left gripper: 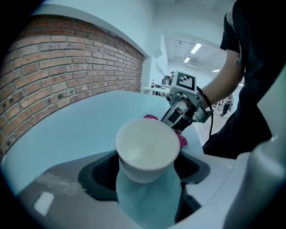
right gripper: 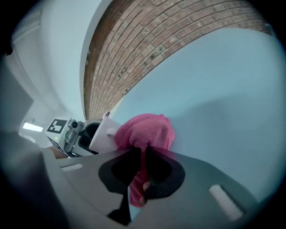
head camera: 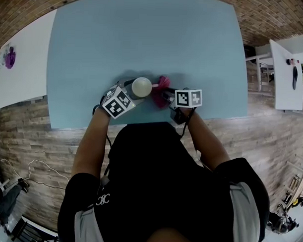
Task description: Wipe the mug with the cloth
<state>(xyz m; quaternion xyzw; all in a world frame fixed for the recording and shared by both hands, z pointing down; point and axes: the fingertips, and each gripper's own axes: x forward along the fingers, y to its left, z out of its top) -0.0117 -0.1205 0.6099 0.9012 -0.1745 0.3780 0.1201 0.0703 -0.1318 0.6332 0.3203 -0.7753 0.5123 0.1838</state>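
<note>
A white mug (head camera: 142, 87) is held above the near edge of the pale blue table (head camera: 144, 38), its mouth facing up. My left gripper (head camera: 129, 89) is shut on the mug (left gripper: 147, 150), gripping its lower body. A pink cloth (head camera: 161, 90) is bunched just right of the mug, touching its side. My right gripper (head camera: 165, 97) is shut on the cloth (right gripper: 145, 134), which bulges out past the jaws against the white mug (right gripper: 103, 135). In the left gripper view the cloth (left gripper: 182, 139) peeks out behind the mug's rim.
The table's blue top stretches away beyond both grippers. A brick floor (head camera: 36, 139) surrounds it. A white board (head camera: 22, 69) lies at the left, and another white table (head camera: 284, 73) with small objects stands at the right. Cables (head camera: 25, 170) trail on the floor.
</note>
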